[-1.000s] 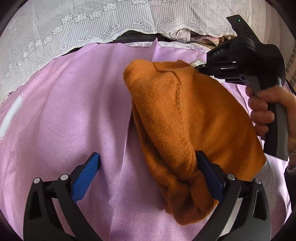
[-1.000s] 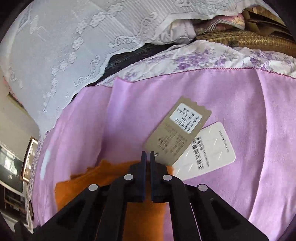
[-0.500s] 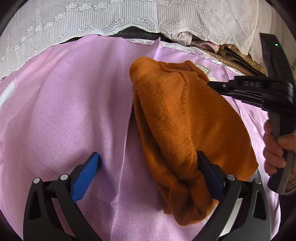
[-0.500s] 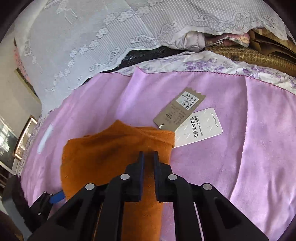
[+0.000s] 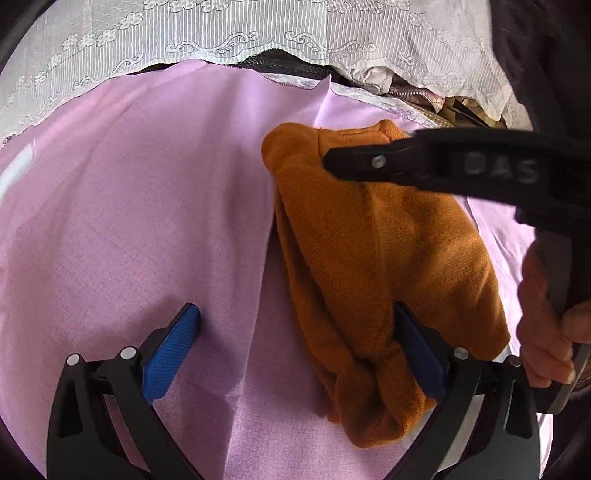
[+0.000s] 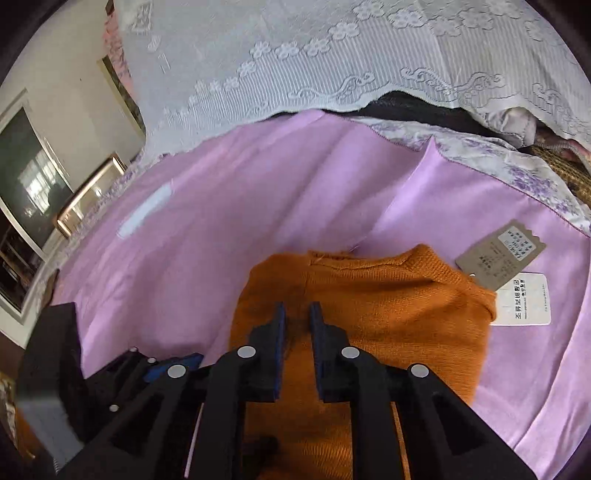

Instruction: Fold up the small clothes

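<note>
An orange knit garment (image 5: 373, 258) lies folded on the pink cloth (image 5: 147, 221). My left gripper (image 5: 295, 314) stands wide open at the garment's near end, its right blue pad (image 5: 417, 350) against the bunched knit and its left pad on bare cloth. My right gripper (image 6: 297, 310) hovers over the garment's (image 6: 369, 302) far half, its jaws opening to a narrow gap with nothing between them. Seen from the left wrist, the right gripper (image 5: 328, 162) reaches in from the right. Two paper tags, one brown (image 6: 500, 254) and one white (image 6: 524, 299), lie beside the garment's far right corner.
White lace fabric (image 5: 258, 33) hangs along the back edge, with a floral sheet (image 6: 517, 170) and piled fabrics (image 5: 413, 96) behind the cloth. A person's hand (image 5: 543, 325) grips the right gripper's handle. A framed glass panel (image 6: 33, 184) stands far left.
My right gripper swept left from the tags to above the garment, rolling as it went, and its jaws parted slightly. The left gripper hardly moved.
</note>
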Tool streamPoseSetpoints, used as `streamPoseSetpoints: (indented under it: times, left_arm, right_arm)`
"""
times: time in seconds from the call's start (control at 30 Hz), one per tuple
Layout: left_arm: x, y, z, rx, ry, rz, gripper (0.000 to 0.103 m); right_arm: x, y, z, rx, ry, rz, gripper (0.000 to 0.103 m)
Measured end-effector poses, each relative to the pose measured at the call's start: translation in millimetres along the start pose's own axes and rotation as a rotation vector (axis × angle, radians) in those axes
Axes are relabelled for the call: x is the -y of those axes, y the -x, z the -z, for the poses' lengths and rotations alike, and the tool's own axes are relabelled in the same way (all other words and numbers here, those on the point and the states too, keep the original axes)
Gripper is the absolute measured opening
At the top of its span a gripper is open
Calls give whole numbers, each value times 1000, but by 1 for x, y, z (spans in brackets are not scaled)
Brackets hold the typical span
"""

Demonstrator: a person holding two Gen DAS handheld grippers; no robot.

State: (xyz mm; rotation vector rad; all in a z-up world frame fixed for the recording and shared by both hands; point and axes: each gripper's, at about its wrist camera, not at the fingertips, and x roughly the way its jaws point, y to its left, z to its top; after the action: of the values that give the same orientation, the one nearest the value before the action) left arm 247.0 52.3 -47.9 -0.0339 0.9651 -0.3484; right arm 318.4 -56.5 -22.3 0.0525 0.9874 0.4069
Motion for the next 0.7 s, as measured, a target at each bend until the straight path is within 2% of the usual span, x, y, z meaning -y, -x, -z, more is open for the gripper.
streamPoseSetpoints:
  times: [0.1,0.2,0.3,0.33,0.43,0.57,0.63,0.7]
  left_arm:
    - [-2,-4,0,-9,10,-9,99]
    - [-5,-5,-2,-12,17,1,99]
    - [-9,3,-3,3,39,40,99]
    - [-12,10,-4,22,54,58,99]
    - [-17,27,-9,87,86,73,99]
    - [-17,10,-10,36,87,23,99]
    - [-18,-1,-11,5,89,25,99]
    - [-15,-3,-11,5,73,12,99]
  right_arm:
    - [14,-23,-5,-16,-73,-17,8]
    - [17,-21,-7,19,-105,-25,6]
    - [16,8,1,110,-104,-24,7]
    - [17,22,5,141,-113,-44,12]
    - [20,57,23,201,-125,-84,12]
    - [33,64,49,187,-158,-61,12]
    - [43,49,60,157,-181,-43,11]
    - [53,37,71,184,-218,-70,7]
